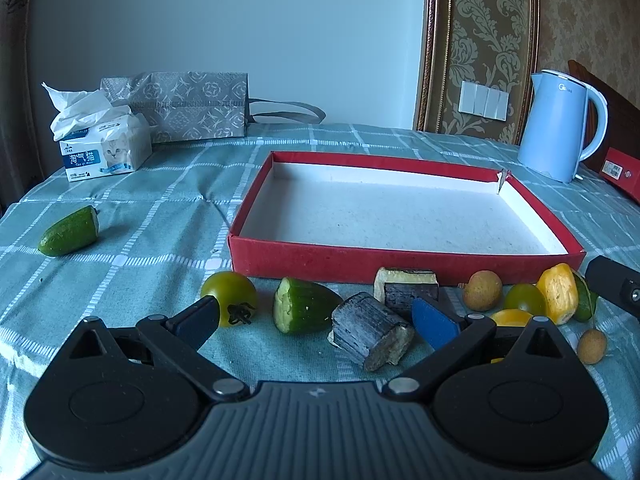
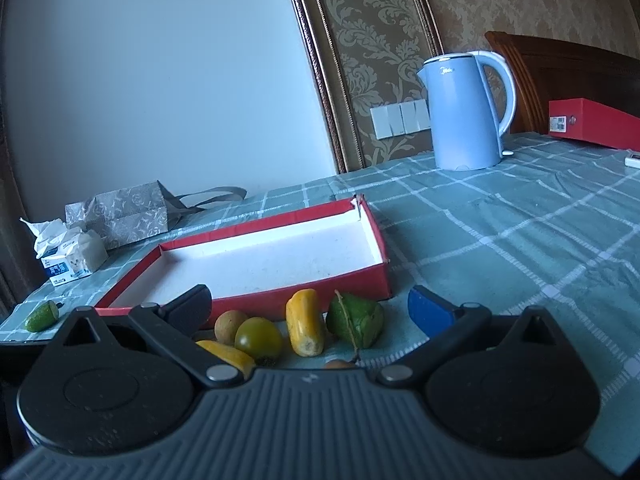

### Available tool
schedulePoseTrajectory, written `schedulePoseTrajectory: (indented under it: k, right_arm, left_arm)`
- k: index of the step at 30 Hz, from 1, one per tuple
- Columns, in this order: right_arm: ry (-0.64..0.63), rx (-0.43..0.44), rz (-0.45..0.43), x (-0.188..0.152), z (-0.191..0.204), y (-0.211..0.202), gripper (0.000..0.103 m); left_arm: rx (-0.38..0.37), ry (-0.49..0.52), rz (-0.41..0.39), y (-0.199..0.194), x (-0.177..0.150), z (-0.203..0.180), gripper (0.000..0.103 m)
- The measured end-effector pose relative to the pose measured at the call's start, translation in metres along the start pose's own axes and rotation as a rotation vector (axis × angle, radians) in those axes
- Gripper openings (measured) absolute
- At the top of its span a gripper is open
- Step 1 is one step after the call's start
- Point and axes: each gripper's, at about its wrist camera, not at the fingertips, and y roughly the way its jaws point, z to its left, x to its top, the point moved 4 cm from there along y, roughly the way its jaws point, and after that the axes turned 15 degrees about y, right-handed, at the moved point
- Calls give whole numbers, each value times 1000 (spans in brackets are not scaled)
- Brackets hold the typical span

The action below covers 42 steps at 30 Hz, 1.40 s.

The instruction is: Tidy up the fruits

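Note:
A shallow red box (image 1: 400, 266) with a white inside sits mid-table; it also shows in the right wrist view (image 2: 300, 300). In front of it lie a green tomato (image 1: 230, 294), a cut cucumber end (image 1: 302, 310), two dark sugarcane chunks (image 1: 370, 330), a longan (image 1: 482, 290), another green tomato (image 1: 524, 298) and yellow pieces (image 1: 558, 292). My left gripper (image 1: 316, 322) is open, fingers either side of the cucumber and a cane chunk. My right gripper (image 2: 310, 312) is open over a yellow piece (image 2: 304, 322), a green piece (image 2: 356, 320), a tomato (image 2: 258, 338) and a longan (image 2: 230, 324).
Another cucumber piece (image 1: 70, 232) lies far left. A tissue pack (image 1: 102, 148) and a grey gift bag (image 1: 188, 106) stand at the back left. A blue kettle (image 1: 558, 124) and a red box (image 2: 592, 122) stand at the back right.

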Motion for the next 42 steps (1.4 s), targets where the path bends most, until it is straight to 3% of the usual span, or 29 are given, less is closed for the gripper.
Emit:
schedulePoseTrajectory:
  k: [15,42]
  right_arm:
    - [27,-27,58,-2,-4,9,103]
    - [38,-26,66,-1,-5,10,103]
  left_arm:
    - [-3,17,7,1,0,-3,103]
    - [-7,20,17,3,0,-4,103]
